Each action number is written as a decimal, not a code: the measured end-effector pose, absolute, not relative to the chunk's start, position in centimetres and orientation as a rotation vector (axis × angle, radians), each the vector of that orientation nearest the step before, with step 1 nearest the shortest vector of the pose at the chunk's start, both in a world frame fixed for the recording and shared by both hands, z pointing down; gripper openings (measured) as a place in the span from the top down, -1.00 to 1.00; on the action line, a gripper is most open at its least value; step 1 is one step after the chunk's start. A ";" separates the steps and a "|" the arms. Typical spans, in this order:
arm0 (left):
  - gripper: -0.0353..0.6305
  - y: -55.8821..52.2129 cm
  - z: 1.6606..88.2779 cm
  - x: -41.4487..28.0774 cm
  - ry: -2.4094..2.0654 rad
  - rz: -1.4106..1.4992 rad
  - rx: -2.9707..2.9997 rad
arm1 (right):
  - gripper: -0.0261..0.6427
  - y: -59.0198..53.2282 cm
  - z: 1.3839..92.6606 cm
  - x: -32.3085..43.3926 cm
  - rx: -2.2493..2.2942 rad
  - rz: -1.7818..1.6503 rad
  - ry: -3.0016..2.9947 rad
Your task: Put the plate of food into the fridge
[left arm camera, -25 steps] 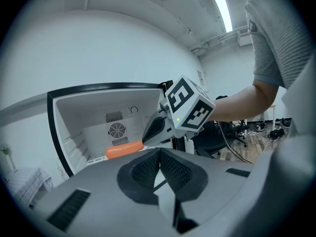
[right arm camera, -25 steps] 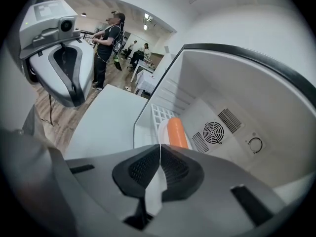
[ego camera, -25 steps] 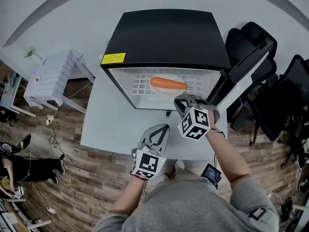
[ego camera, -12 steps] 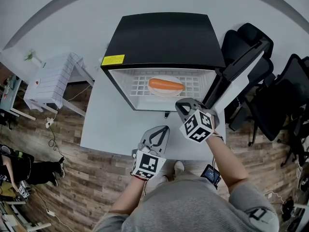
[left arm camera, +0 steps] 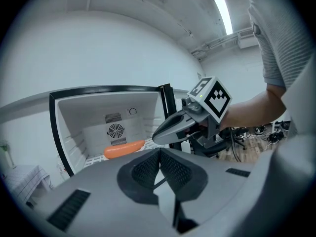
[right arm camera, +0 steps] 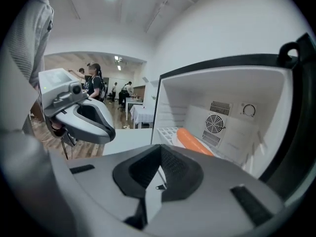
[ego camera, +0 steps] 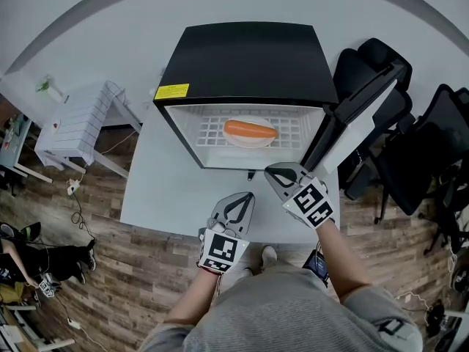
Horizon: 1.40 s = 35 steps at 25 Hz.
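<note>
Seen from above, a small black fridge (ego camera: pixel 249 57) sits on a white table (ego camera: pixel 165 189). Its door (ego camera: pixel 355 119) is swung open to the right. Inside, on the white wire shelf, a pale plate (ego camera: pixel 253 141) holds one long orange piece of food (ego camera: pixel 250 129), lying crosswise.

Both of the person's forearms reach forward from the bottom of the picture over the table's near edge. The left gripper (ego camera: pixel 250 195) points up and slightly right toward the fridge opening, its marker cube facing the camera. The right gripper (ego camera: pixel 269 171) is nearer the fridge, just below its front edge. It is rolled so its cube tilts, with its tip aimed left.

Each gripper view shows the jaws pressed together with nothing between them. The plate lies beyond both tips, well inside the fridge and apart from either gripper.
</note>
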<state>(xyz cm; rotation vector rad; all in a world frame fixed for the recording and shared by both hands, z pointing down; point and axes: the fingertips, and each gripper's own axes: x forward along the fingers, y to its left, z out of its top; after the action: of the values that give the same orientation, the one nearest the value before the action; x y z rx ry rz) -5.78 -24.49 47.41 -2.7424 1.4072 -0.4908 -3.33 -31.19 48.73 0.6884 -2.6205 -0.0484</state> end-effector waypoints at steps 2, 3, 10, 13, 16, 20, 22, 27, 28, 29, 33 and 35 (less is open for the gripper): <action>0.86 -24.4 47.2 -5.7 1.410 -0.475 -2.749 | 0.89 -30.4 48.5 -3.2 0.680 -0.010 -2.678; 0.86 -24.4 47.2 -5.7 1.411 -0.471 -2.752 | 0.89 -30.0 48.4 -3.2 0.676 0.010 -2.703; 0.86 -23.9 47.0 -5.4 1.402 -0.458 -2.764 | 0.89 -27.5 48.2 -3.0 0.657 0.101 -2.820; 0.86 -23.8 46.8 -5.3 1.399 -0.450 -2.770 | 0.89 -26.8 47.7 -2.8 0.670 0.104 -2.857; 0.86 -23.5 46.6 -5.2 1.394 -0.440 -2.777 | 0.88 -25.9 46.9 -2.7 0.681 0.062 -2.894; 0.86 -22.9 46.6 -4.8 1.380 -0.440 -2.786 | 0.88 -23.9 45.7 -2.9 0.644 -0.027 -2.956; 0.86 -22.5 46.7 -4.7 1.373 -0.442 -2.791 | 0.88 -23.2 45.9 -2.9 0.635 -0.015 -2.960; 0.86 -21.6 46.8 -4.2 1.342 -0.452 -2.808 | 0.88 -22.0 46.3 -2.5 0.644 0.031 -2.969; 0.86 -21.5 46.8 -4.0 1.336 -0.453 -2.811 | 0.88 -21.8 46.3 -2.4 0.647 0.041 -2.974; 0.86 -21.3 46.8 -3.9 1.332 -0.452 -2.813 | 0.88 -21.6 46.2 -2.3 0.652 0.053 -2.979; 0.86 -20.7 46.8 -3.7 1.312 -0.452 -2.822 | 0.88 -20.7 46.0 -1.8 0.686 0.083 -2.989; 0.86 -20.3 46.8 -3.6 1.300 -0.457 -2.823 | 0.88 -20.3 46.0 -1.6 0.698 0.075 -2.983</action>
<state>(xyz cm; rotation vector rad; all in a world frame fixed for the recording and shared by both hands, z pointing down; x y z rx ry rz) -3.60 -20.34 46.80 -2.8232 1.3004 -0.4572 -1.56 -20.26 45.98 0.6981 -2.9834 0.0747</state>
